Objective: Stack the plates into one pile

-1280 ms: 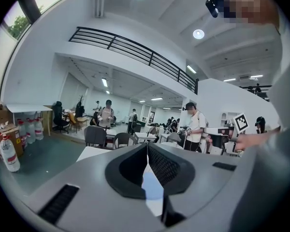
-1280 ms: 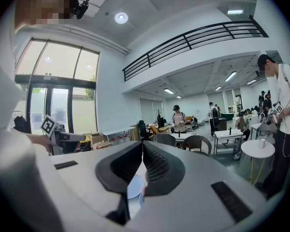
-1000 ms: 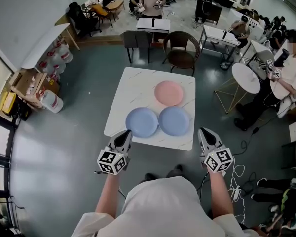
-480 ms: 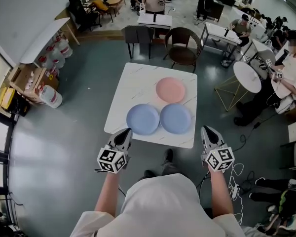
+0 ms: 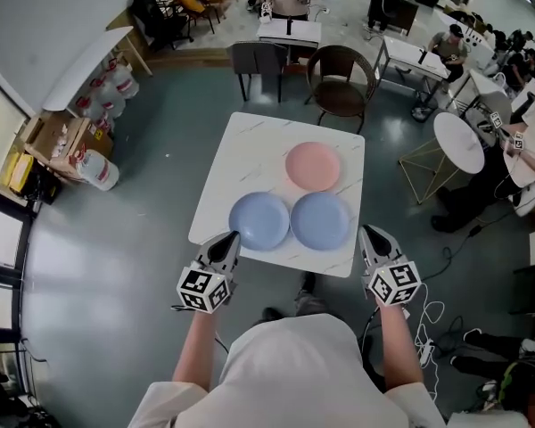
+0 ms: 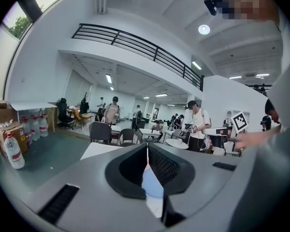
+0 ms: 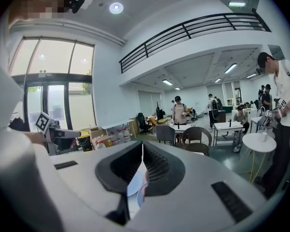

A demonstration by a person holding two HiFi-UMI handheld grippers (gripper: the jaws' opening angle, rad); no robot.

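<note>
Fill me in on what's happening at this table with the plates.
A person stands at the near edge of a white table with a two-jaw gripper in each hand. The left gripper and right gripper are both shut and empty, held by the table's near edge. Three plates lie flat, none on another: a pink plate farther back, with the left blue plate and right blue plate side by side in front. Stacking has not begun.

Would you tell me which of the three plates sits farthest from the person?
The pink plate, the only one not blue; it lies beyond the two blue plates.
</note>
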